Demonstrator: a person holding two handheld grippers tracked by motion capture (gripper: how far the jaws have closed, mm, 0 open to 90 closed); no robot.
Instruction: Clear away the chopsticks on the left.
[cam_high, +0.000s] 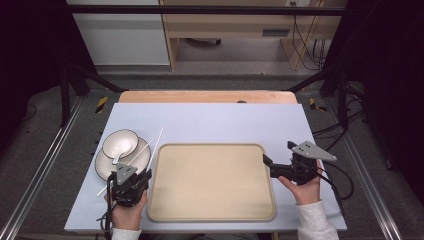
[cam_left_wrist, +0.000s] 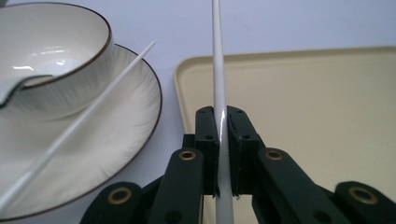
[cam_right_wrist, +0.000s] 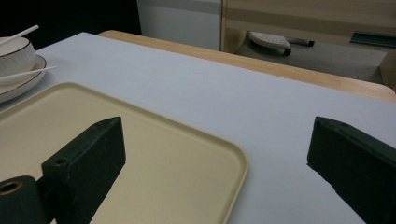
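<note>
A white chopstick is pinched tight by the left gripper, beside the plate. The right gripper is held wide apart over the tray.

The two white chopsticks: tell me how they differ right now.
1. The held chopstick is clamped between the left gripper's jaws; the loose chopstick is free.
2. The loose chopstick rests across the plate; the held chopstick runs between the plate and the tray.
Both are slim, white and straight.
</note>
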